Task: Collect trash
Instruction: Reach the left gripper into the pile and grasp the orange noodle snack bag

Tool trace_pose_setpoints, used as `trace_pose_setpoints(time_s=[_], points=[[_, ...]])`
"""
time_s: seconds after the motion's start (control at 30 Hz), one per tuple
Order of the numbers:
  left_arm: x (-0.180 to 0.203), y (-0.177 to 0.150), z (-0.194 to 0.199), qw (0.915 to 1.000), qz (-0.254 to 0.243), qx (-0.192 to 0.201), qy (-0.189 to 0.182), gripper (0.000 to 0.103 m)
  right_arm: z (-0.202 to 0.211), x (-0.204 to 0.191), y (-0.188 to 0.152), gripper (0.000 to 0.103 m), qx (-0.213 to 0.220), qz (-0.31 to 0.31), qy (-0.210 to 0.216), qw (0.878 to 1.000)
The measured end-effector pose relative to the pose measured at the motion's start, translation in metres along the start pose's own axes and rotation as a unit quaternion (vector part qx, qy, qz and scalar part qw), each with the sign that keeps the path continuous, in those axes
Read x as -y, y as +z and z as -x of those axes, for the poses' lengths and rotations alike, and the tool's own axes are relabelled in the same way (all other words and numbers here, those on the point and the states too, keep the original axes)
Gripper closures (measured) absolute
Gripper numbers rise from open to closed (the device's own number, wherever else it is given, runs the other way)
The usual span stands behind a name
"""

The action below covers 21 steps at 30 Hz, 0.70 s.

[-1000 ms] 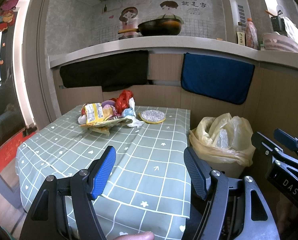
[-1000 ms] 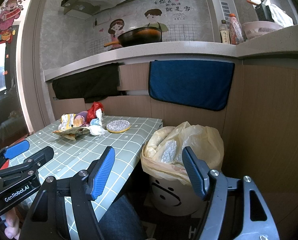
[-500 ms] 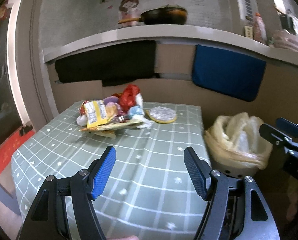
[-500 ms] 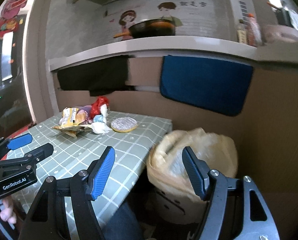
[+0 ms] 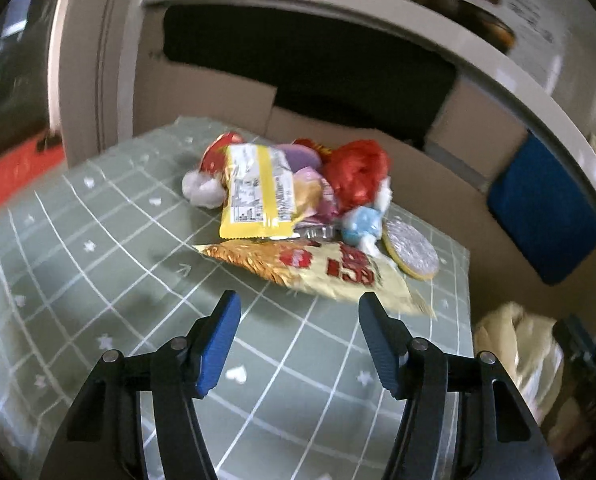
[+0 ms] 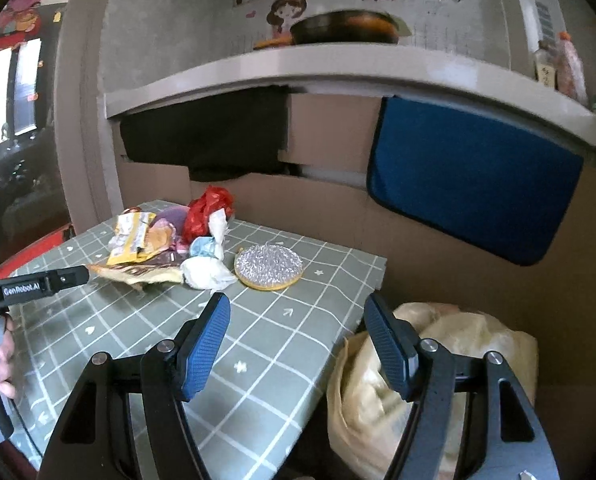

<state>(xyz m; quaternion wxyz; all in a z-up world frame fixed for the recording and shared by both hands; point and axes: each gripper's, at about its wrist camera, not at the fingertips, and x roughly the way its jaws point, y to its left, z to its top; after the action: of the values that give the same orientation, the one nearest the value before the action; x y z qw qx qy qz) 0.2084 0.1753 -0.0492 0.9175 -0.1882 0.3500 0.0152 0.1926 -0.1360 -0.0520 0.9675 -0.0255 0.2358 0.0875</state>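
Observation:
A heap of trash lies at the far side of the green checked table (image 5: 98,264): a yellow wrapper (image 5: 258,192), a flat yellow and red snack bag (image 5: 321,270), a red plastic bag (image 5: 357,172) and a round foil lid (image 5: 411,254). My left gripper (image 5: 298,312) hovers just short of the snack bag, its jaws closing with nothing between them. In the right wrist view the same heap (image 6: 158,244) and foil lid (image 6: 268,267) sit ahead to the left. My right gripper (image 6: 298,316) is open and empty over the table's right edge, beside the lined bin (image 6: 437,364).
The bin with its yellowish liner (image 5: 517,344) stands on the floor right of the table. Cardboard panels (image 6: 329,216), a black cloth (image 6: 206,136) and a blue cloth (image 6: 469,192) hang under a counter behind. A hand (image 6: 2,360) holds the left gripper's handle at the left edge.
My left gripper moved forward and down to the trash heap, rolling, and its jaws narrowed. My right gripper shifted left, bringing the table's edge under it and the bin lower right.

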Motion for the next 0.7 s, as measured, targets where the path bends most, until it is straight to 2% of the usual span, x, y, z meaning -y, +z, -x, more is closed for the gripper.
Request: trace_pose_setpoints(time_s=[0.17,0.27,0.33,0.4,0.47,0.53,0.6,0.7], points=[[-0.009,0.012,-0.037,0.9975,0.059,-0.034,-0.015,0.042,-0.042,0.003,0.000,0.036,-0.029,-0.016,0.014,0.999],[-0.015,0.011,-0.060,0.9934,0.085,-0.073,-0.025,0.052,-0.057,0.000,-0.004,0.036,-0.045,-0.014,0.019,0.999],[-0.022,0.009,-0.072,0.9885,0.114,-0.092,-0.035,0.056,-0.065,-0.003,-0.007,0.036,-0.056,-0.009,0.020,0.998],[-0.033,0.007,-0.083,0.9816,0.150,-0.107,-0.049,0.065,-0.071,-0.006,-0.010,0.036,-0.067,-0.004,0.022,0.998],[-0.039,0.006,-0.087,0.9760,0.171,-0.120,-0.061,0.071,-0.078,-0.009,-0.014,0.036,-0.079,-0.001,0.027,0.996],[-0.042,0.005,-0.090,0.9728,0.169,-0.136,-0.080,0.078,-0.082,-0.014,-0.015,0.036,-0.088,0.006,0.031,0.996],[-0.040,0.004,-0.085,0.9771,0.145,-0.134,-0.080,0.086,-0.083,-0.021,-0.015,0.036,-0.092,0.019,0.035,0.995],[-0.040,0.003,-0.065,0.9867,0.101,-0.105,-0.071,0.092,-0.084,-0.033,-0.011,0.036,-0.092,0.039,0.039,0.994]])
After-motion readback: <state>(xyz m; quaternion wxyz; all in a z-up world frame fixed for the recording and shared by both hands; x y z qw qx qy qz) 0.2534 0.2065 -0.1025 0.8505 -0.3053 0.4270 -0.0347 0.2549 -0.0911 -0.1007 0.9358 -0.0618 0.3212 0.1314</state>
